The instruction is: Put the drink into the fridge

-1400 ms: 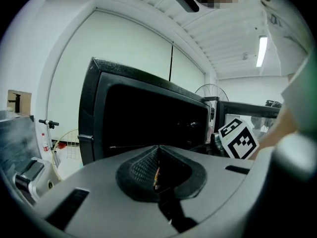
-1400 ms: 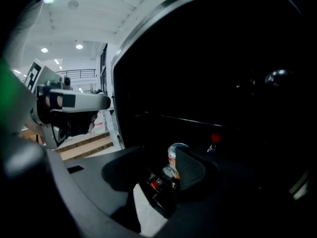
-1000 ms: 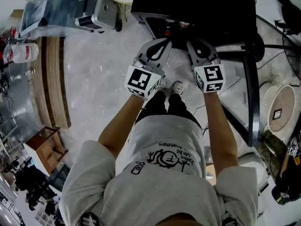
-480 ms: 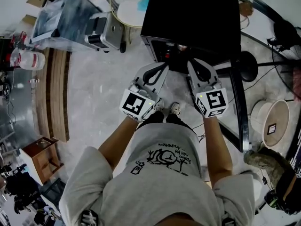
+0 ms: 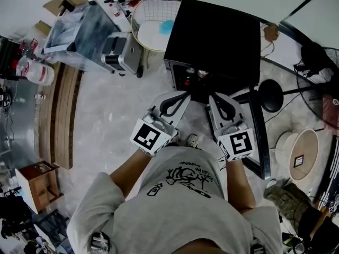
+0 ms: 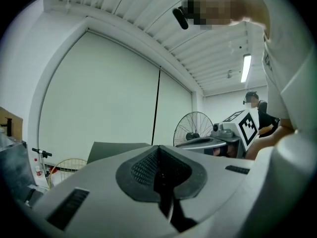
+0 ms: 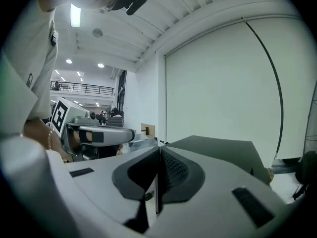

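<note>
The jaws of the left gripper (image 6: 159,175) are seen pressed together, pad against pad, with nothing between them. The jaws of the right gripper (image 7: 157,180) have just been closing and are likewise brought together on nothing. The two grippers are held close side by side, each being caught beside the other's jaws in its neighbour's view. A black-and-white square marker is carried on each gripper's cube; no letters are formed by it. Behind the jaws a grey shirt (image 5: 180,210) is printed in black with a drawing and a line of writing, which lies upside down and cannot be read with certainty.

Just ahead of both jaw tips the fridge (image 5: 217,33) is found, a black box on whose top no brand can be made out. In its dark opening, right at the tips, small red and pale shapes (image 5: 189,80) are glimpsed; whether one of them is the drink cannot be told. A long dark panel (image 5: 258,136) is stood on edge just right of the right jaws.

Further right of the jaws a black round stool (image 5: 270,95) and a white bucket (image 5: 310,142) are set on the pale floor (image 5: 106,110); the bucket's small square label (image 5: 298,161) is too small to be read. Left of the jaws and beyond them a grey case (image 5: 122,52) and a round wire basket (image 5: 143,4) are placed. Well off to the left a white bottle (image 5: 38,73) with red on it is seen, its label unreadable. Beyond the fridge a standing fan (image 6: 194,128) is set before a pale wall.
</note>
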The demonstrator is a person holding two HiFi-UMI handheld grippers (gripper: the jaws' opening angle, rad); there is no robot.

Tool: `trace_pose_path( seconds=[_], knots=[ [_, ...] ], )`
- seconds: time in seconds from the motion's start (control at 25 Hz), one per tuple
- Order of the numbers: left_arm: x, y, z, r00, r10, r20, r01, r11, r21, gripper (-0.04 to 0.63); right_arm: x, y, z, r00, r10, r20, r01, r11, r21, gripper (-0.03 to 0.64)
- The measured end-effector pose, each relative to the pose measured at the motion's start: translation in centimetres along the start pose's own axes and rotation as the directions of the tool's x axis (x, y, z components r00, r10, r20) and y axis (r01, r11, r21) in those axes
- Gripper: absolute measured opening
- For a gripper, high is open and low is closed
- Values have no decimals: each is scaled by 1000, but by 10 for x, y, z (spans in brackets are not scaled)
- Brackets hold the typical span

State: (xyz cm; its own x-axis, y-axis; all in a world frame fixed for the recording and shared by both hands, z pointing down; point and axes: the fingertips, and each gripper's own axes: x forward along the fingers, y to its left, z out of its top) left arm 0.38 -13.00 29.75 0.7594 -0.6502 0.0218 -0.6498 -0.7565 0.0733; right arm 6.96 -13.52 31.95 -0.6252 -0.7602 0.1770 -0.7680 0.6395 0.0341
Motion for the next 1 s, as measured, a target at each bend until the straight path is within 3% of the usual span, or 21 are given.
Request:
trace_pose_path(
  seconds=[0.48,1.0],
  knots=[
    [-28,-24,51,999,-14,31,13,1000,28,21,-35,19,61,999,18,28,-17,999,-29,12],
    [-52,-40,82,998,5,55,-6,1000,5,21,-57,39,96,1000,4,30,-2,999,-49,8]
  ],
)
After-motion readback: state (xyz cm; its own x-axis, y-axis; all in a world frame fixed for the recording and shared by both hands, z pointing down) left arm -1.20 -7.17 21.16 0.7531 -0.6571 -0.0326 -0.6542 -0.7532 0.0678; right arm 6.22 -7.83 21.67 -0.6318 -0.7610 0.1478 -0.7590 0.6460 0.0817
